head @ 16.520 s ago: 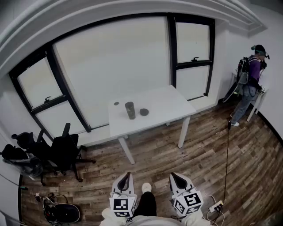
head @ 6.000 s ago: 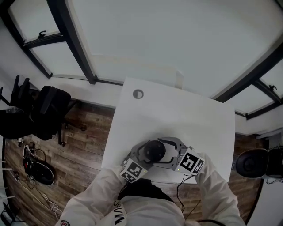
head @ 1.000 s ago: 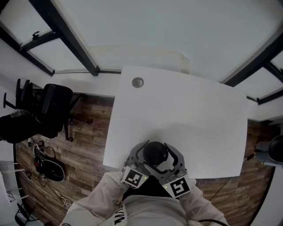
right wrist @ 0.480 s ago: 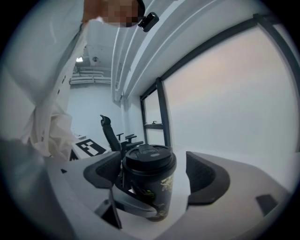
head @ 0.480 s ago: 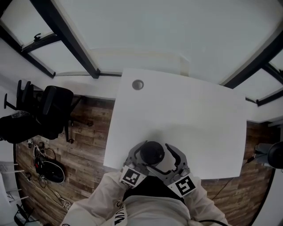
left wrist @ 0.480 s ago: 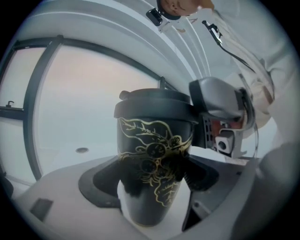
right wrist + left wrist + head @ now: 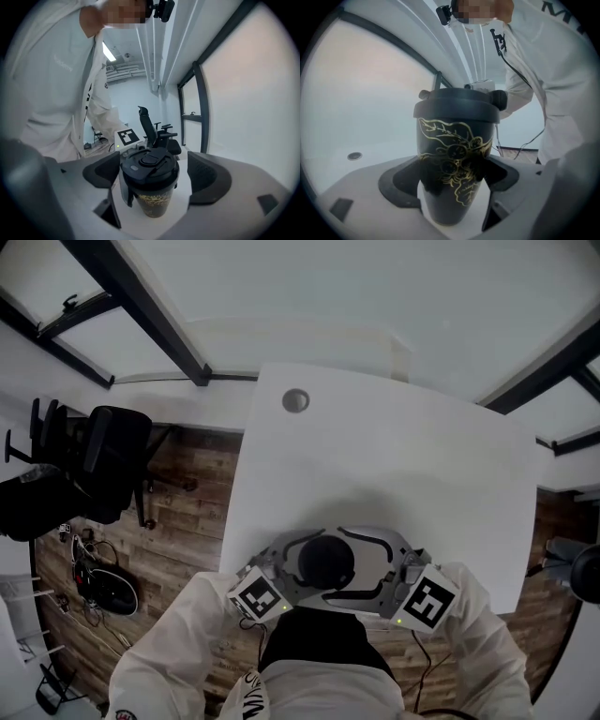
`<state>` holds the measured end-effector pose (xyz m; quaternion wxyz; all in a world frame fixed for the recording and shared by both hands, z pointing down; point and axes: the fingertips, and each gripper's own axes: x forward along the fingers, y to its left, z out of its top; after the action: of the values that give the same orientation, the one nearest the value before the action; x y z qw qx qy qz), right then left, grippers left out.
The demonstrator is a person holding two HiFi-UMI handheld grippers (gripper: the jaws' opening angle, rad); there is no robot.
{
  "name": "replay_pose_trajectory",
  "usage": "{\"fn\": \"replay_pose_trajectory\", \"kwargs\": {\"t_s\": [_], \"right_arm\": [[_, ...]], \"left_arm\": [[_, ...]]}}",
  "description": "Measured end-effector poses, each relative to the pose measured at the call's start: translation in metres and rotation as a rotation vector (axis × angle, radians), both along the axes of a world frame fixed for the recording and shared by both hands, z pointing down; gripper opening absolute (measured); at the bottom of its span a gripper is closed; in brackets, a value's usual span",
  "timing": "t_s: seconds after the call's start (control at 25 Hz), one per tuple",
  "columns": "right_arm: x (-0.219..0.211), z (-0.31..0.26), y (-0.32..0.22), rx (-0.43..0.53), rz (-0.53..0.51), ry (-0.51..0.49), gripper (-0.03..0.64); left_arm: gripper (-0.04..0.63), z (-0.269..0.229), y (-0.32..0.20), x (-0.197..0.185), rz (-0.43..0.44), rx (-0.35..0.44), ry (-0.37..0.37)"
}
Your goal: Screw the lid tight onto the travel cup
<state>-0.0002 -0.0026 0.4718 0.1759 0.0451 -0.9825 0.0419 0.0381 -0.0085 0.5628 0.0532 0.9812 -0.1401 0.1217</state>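
— Where's our travel cup?
— Bottom middle of the head view, on the table. Our left gripper pinches it. Our right gripper is spread around the lid.
— Next?
— We think we squeeze the lid and twist it tight.

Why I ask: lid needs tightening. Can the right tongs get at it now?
Probably yes: the lid sits between the open jaws of the right tongs, nothing blocking; left tongs grip the cup.
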Motion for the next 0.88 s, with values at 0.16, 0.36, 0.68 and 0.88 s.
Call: {"fn": "replay_pose_trajectory", "kwargs": {"t_s": [0.16,0.36,0.68,0.88], "right_arm": [[-0.011,0.008,-0.002,0.017,-0.068,0.027,0.422],[-0.016,0.009,-0.001,0.05,-0.054,0.016,0.42],[-0.007,0.012,-0.002,0.026,0.271,-0.022,0.42],[0.001,-0.006,-0.012,0.091,0.54,-0.185,0.419]], "left_arm": [[0.408,-0.004,-0.002,0.001,0.076,-0.005,-0.028],[0.408,-0.002,0.0,-0.001,0.051,-0.007,-0.018],[0.408,-0.001,-0.002,-0.002,-0.136,0.009,0.016],[0.408,0.0,-0.003,0.002,-0.292,0.024,0.03]]}}
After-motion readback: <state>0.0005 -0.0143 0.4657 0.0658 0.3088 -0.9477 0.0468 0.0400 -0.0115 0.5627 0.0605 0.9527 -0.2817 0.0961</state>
